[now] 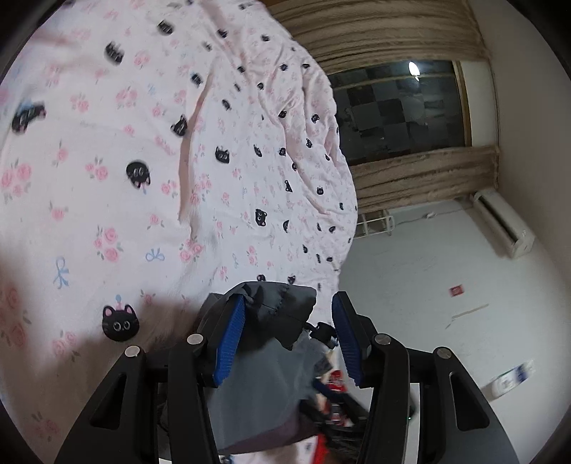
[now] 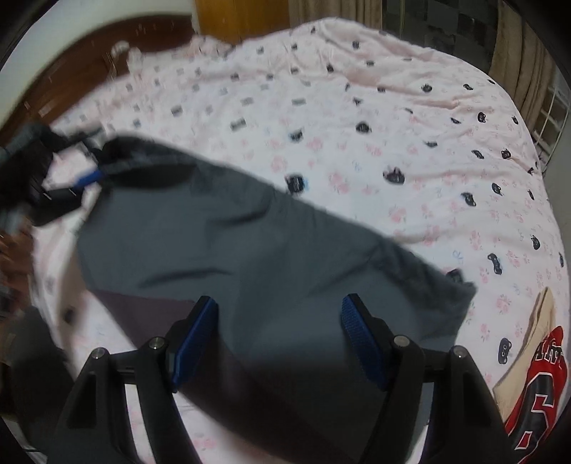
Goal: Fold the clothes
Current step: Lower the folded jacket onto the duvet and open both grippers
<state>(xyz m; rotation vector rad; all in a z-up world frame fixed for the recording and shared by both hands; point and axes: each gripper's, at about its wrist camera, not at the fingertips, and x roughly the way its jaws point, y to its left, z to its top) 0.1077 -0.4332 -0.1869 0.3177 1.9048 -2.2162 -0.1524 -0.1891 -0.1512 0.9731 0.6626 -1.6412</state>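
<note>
- Scene is a bed covered with a pale pink sheet printed with roses, blue bows and little black cat faces (image 2: 410, 117), pretty wrinkly all over.
- The thing being folded is a dark grey garment of thin smooth fabric (image 2: 249, 257). From the right wrist camera it stretches diagonally over the sheet, one end up at the far left and the other running under the near gripper. Can't tell whether it lies flat or hangs a bit above the bed.
- Left gripper (image 1: 285, 321), black frame with blue ribbed pads: jaws partly apart, with a bunched corner of the grey garment (image 1: 282, 303) sitting between them. The cloth drapes against the left-hand pad, while the other pad stands clear of it with a gap. So it's not pinched, just resting there.
- The same gripper shows in the right wrist view (image 2: 76, 178), blurry, at the garment's far-left end, with a bit of the person's hand (image 2: 14, 250) behind it.
- Right gripper (image 2: 278, 332): jaws wide apart, nothing clamped. The grey fabric passes beneath and between the pads, but neither pad presses on it.
- A red and black jersey with white lettering (image 2: 542, 385) lies at the bed's lower right edge on something beige, apart from the grey piece.
- Background in the left wrist view: a dark window (image 1: 399, 110) with tan curtains (image 1: 374, 32), and a white wall air conditioner (image 1: 503, 221).
</note>
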